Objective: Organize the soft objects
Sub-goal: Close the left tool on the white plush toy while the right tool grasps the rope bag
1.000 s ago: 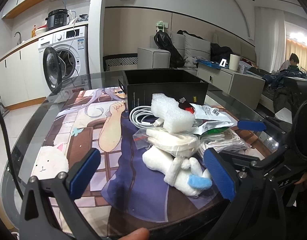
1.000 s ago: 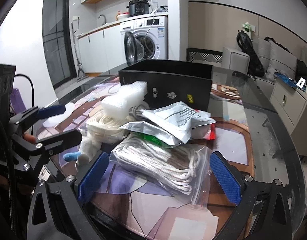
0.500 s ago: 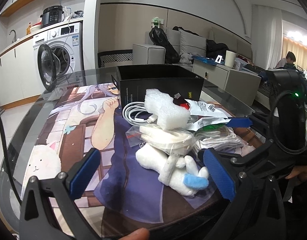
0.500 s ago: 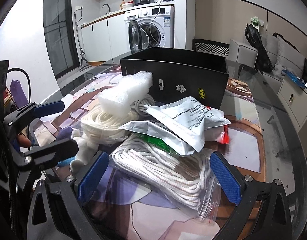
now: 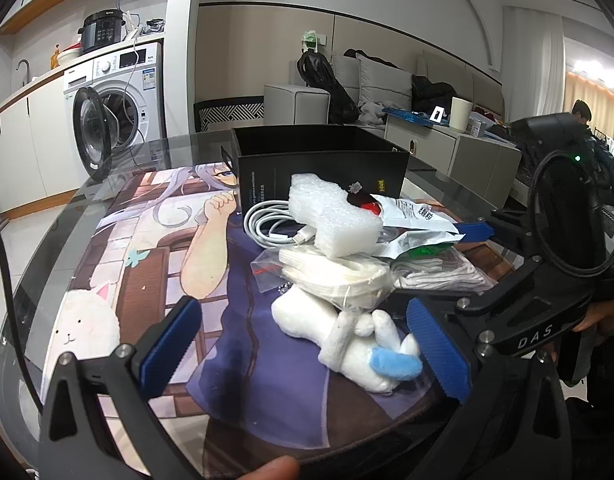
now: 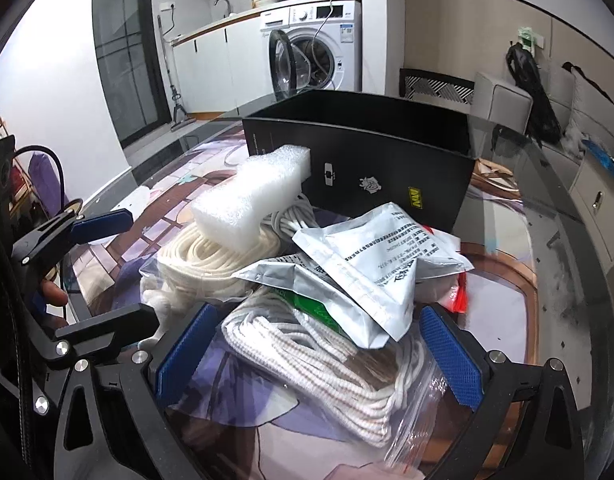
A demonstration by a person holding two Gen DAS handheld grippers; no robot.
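A pile of soft things lies on the printed mat in front of an open black box point(image 5: 323, 160) point(image 6: 359, 152). It holds a white foam block point(image 5: 331, 216) point(image 6: 251, 200), a bagged coil of white rope point(image 6: 327, 356), a second bagged coil point(image 5: 335, 276) point(image 6: 203, 256), grey foil pouches point(image 6: 375, 256), a white cable point(image 5: 267, 224) and a white plush toy point(image 5: 347, 340) with a blue tip. My left gripper point(image 5: 307, 352) is open just short of the plush toy. My right gripper point(image 6: 319, 352) is open, its pads either side of the near rope bag.
The printed mat point(image 5: 139, 248) covers a round glass table point(image 6: 563, 240) whose edge curves close on both sides. A washing machine point(image 5: 115, 108) with its door open stands behind. A sofa and low cabinet point(image 5: 447, 136) are at the back right, where a person sits.
Both grippers have come closer to the pile. The right one has sunk toward the near rope bag, which now fills the space between its pads. The objects have not moved.
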